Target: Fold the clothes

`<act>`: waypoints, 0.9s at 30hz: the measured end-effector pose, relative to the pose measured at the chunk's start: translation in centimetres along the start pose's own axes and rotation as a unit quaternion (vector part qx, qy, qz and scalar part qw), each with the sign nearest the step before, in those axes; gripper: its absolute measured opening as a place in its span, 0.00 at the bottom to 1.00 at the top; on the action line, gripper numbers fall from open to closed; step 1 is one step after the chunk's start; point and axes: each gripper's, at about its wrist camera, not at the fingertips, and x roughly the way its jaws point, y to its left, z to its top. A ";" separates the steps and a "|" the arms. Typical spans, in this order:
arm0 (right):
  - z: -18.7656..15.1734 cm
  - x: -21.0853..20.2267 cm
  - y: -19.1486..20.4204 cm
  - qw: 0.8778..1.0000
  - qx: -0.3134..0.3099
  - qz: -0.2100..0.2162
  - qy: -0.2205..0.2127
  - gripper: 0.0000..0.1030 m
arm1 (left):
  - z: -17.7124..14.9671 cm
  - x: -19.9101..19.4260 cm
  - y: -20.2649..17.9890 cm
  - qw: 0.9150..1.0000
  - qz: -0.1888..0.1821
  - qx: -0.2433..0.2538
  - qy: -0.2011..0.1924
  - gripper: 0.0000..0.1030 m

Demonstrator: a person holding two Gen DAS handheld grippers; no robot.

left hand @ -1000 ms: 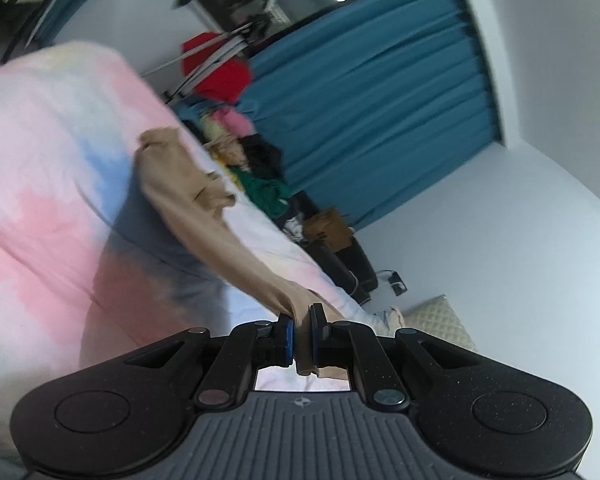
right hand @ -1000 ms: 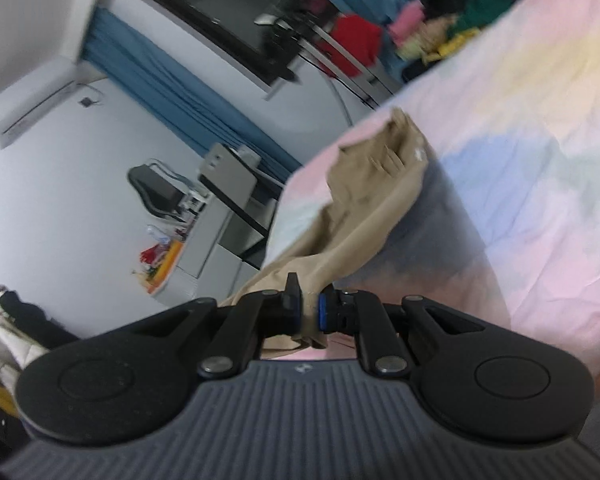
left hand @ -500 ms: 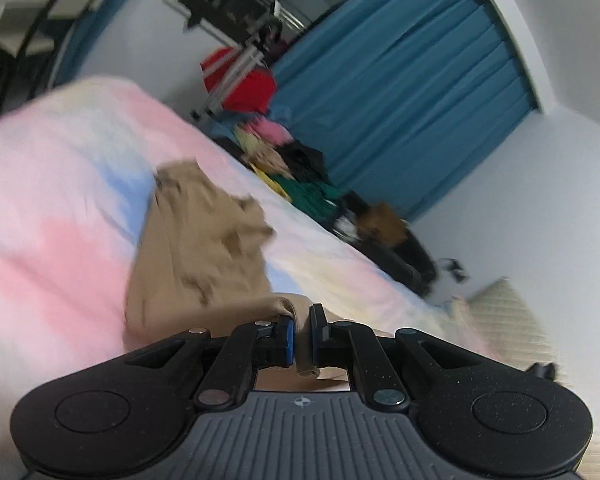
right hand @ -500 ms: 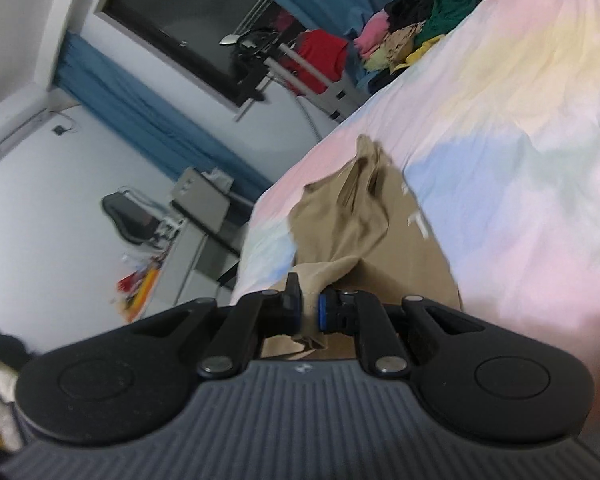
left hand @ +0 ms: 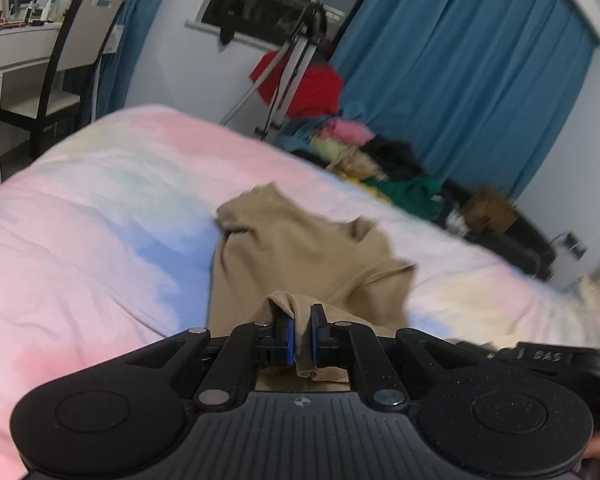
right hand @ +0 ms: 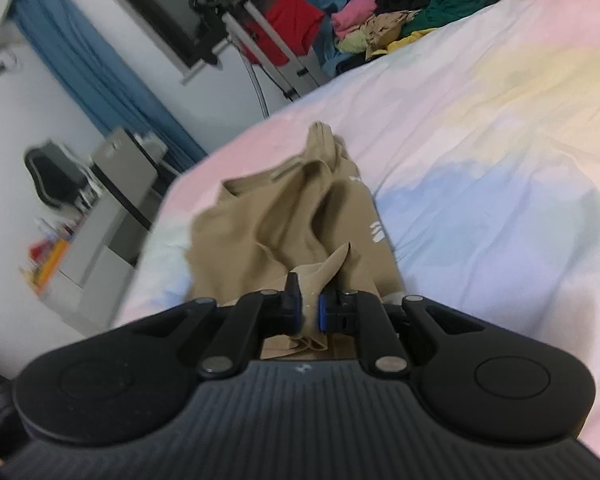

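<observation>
On the bed [left hand: 80, 248], with its pastel pink, blue and yellow cover, lies the tan garment [left hand: 300, 256], rumpled and partly doubled over itself, its far end reaching toward the bed's far edge. My left gripper [left hand: 300, 338] has its fingers pinched nearly closed on a fold of the garment's near edge, the cloth bunched between the blue pads. My right gripper [right hand: 309, 306] is clamped the same way on another bunch of that near edge, beside a small white logo on the fabric. Beyond the bed's far edge sit a pile of coloured clothes [left hand: 380, 160], a tripod [left hand: 288, 64] and blue curtains [left hand: 460, 72].
</observation>
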 end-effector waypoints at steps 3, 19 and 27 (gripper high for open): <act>-0.3 2.7 0.0 0.999 -0.033 -0.018 0.010 0.13 | -0.9 3.1 1.0 1.000 0.017 0.018 0.015 0.08; -1.3 4.0 1.8 0.992 -0.105 -0.068 0.030 0.28 | -2.0 3.9 -0.4 0.996 0.020 0.088 0.025 0.50; -2.3 -2.9 5.0 0.983 -0.164 -0.056 -0.063 0.85 | -2.9 -2.6 -2.8 0.990 0.039 0.129 -0.044 0.85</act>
